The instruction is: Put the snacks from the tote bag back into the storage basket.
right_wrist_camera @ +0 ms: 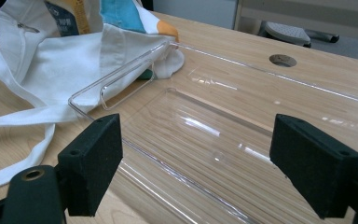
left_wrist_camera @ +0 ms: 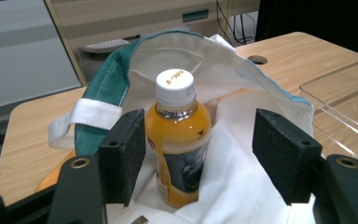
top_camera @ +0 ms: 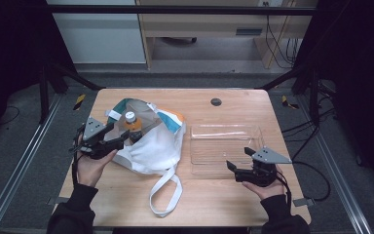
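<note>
**Bottle half in the bag, jaws wide: a grab that could tip or snag**

In the left gripper view the orange-drink bottle (left_wrist_camera: 179, 140) stands upright in the mouth of the white tote bag (left_wrist_camera: 242, 186), centre of the frame, white cap up. The left gripper (left_wrist_camera: 200, 156) has its jaws well apart on either side of it. The left-hand pad sits just beside the bottle's shoulder, perhaps touching; the right-hand pad stands clear, with a fold of bag cloth between it and the bottle.

That fold is the first risk. If the jaws close as they stand, the pad on the right of the frame will likely gather cloth against the bottle, and a lift would drag the bag along. The second risk is the uneven gap: the near pad would push the bottle sideways before the far one arrives, and it rests on soft fabric, so it could topple deeper into the bag.

In the high view the bag (top_camera: 151, 146) lies left of centre on the desk (top_camera: 238, 200), and the clear plastic tray (top_camera: 224, 146) sits right of centre. The right gripper (top_camera: 238, 163), jaws also apart and empty, hovers at the tray's lower edge. Nothing holds the bag down, so a snagged lift would slide it. The tray is light and could shift if nudged.
</note>
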Demonstrator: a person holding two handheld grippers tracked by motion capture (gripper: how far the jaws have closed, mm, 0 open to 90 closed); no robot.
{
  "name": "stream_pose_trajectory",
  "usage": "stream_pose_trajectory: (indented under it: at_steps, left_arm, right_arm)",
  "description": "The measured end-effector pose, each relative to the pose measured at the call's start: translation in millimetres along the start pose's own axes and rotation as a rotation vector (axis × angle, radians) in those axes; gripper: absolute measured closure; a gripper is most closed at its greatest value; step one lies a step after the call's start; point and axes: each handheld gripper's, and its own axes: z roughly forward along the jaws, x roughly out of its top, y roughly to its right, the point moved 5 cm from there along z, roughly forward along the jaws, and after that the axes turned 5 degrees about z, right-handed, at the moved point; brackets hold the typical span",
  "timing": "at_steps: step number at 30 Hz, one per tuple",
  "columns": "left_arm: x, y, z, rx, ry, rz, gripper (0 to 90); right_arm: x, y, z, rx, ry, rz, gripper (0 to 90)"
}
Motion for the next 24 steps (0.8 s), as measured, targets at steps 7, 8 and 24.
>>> stream_pose_trajectory:
  at_steps: [7, 8, 24]
  left_arm:
    - [7.1, 0.3, 7.9, 0.001, 0.011, -0.004, 34.6]
    - [7.9, 0.0, 9.3, 0.005, 0.012, 0.000, 34.6]
    - [9.0, -9.4, 37.0, 0.038, 0.000, -0.031, 34.7]
  right_arm:
    - [-3.0, 2.1, -4.5, -0.003, -0.004, 0.008, 17.0]
    - [-3.0, 2.1, -4.5, -0.003, -0.004, 0.008, 17.0]
    - [-12.9, 3.7, -12.3, 0.000, -0.027, 0.012, 16.8]
